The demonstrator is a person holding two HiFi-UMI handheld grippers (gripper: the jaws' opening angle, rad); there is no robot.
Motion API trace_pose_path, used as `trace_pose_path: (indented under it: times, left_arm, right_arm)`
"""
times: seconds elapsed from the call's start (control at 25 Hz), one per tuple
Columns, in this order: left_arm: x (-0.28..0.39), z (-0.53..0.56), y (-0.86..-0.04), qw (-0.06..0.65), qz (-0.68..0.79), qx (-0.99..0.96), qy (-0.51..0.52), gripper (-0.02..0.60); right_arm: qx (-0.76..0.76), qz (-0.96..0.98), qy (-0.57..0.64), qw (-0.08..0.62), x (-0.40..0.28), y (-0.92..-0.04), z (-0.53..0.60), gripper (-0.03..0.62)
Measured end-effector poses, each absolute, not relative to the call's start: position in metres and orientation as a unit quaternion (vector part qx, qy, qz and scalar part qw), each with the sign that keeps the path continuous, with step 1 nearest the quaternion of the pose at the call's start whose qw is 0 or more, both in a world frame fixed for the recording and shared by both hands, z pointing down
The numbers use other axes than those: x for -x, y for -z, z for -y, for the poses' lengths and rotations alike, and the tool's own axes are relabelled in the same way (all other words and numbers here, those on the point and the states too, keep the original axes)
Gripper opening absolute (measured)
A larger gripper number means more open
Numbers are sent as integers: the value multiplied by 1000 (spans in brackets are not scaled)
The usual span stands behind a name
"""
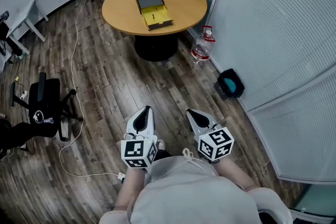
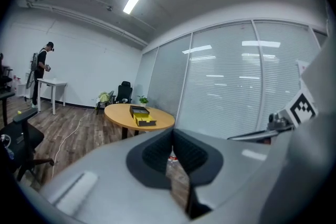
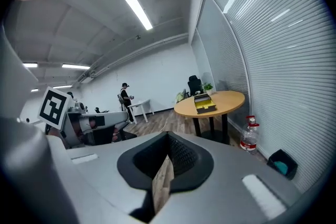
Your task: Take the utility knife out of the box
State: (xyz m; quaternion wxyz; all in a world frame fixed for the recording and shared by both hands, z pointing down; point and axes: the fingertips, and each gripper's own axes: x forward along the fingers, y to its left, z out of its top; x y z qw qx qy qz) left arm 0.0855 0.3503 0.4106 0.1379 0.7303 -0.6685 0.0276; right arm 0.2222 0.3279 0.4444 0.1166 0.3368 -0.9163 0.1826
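An open box (image 1: 153,9) lies on the round wooden table (image 1: 184,2) far ahead, its dark half behind and its yellow tray in front. A small dark item shows in the yellow tray; I cannot tell whether it is the utility knife. My left gripper (image 1: 144,110) and right gripper (image 1: 190,112) hang side by side over the wooden floor, well short of the table. Both are shut with nothing between the jaws. The left gripper view shows the left gripper (image 2: 172,130) aimed toward the box (image 2: 142,115). The right gripper (image 3: 168,134) has the box (image 3: 205,103) at its upper right.
A water bottle (image 1: 201,49) stands by the table's base, and a black bin (image 1: 230,84) sits against the blind-covered glass wall on the right. A black office chair (image 1: 44,105) and a white cable lie to the left. A person (image 2: 39,73) stands at a far white desk.
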Motion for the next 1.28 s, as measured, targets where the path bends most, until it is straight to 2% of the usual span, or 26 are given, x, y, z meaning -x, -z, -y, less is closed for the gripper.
trace_pose_path:
  times: [0.36,0.52,0.8,1.28]
  left_arm:
    - [11,-290,-416,148,660,-736,-36,6]
    - [26,-272,-430,163,661,-732,-34,6]
    - [59,-214,-435,155,686,-709,-39,6]
    - [81,-25,-419,136,716,-683,-45,6]
  right_arm:
    - [-351,908,-192,125,-129,-451,-267,0]
    - [-354,904,-191,147,-113,-463,-240,0]
    - [-333,909,-204,143,-81,-476,-169,0]
    - [-298,928,-179,133,-46,-453,38,0]
